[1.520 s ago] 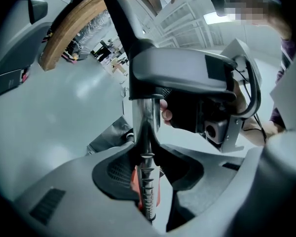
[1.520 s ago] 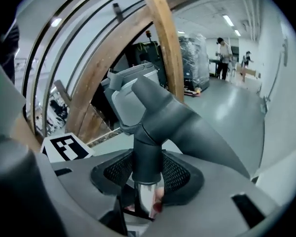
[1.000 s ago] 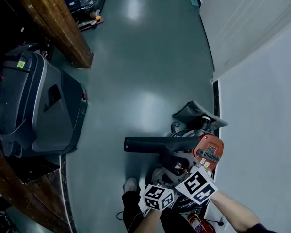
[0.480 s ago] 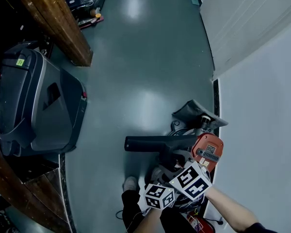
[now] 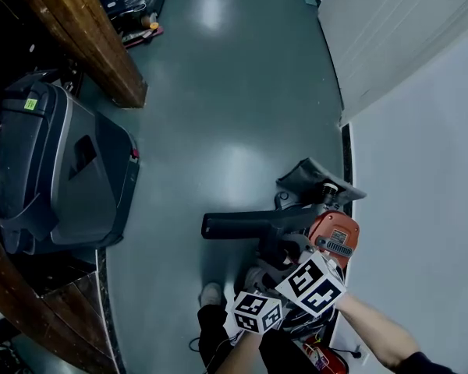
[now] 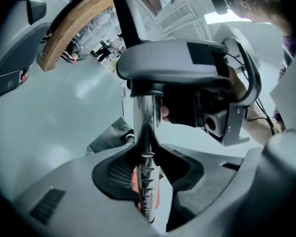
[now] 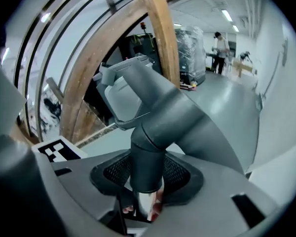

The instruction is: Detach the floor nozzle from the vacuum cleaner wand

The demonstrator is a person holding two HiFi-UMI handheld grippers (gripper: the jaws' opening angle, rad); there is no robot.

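Observation:
The dark floor nozzle (image 5: 242, 226) hangs crosswise above the floor, joined to the chrome wand (image 6: 147, 122). In the left gripper view the nozzle head (image 6: 170, 65) sits on top of the wand, and my left gripper (image 6: 147, 167) is shut on the chrome tube. My right gripper (image 7: 147, 174) is shut on the dark collar of the nozzle's neck (image 7: 148, 152), with chrome showing below it. In the head view both marker cubes, left (image 5: 256, 314) and right (image 5: 310, 285), crowd together beneath the nozzle, and the jaws are hidden there.
The orange vacuum body (image 5: 337, 240) lies by the white wall (image 5: 421, 170), with a grey flat piece (image 5: 316, 181) beyond it. A big black case (image 5: 58, 170) and a wooden beam (image 5: 86, 37) stand at the left. My shoe (image 5: 210, 294) is below the nozzle.
The right gripper's marker cube has shifted a little left and up and tipped slightly. The nozzle and the left gripper stay where they were.

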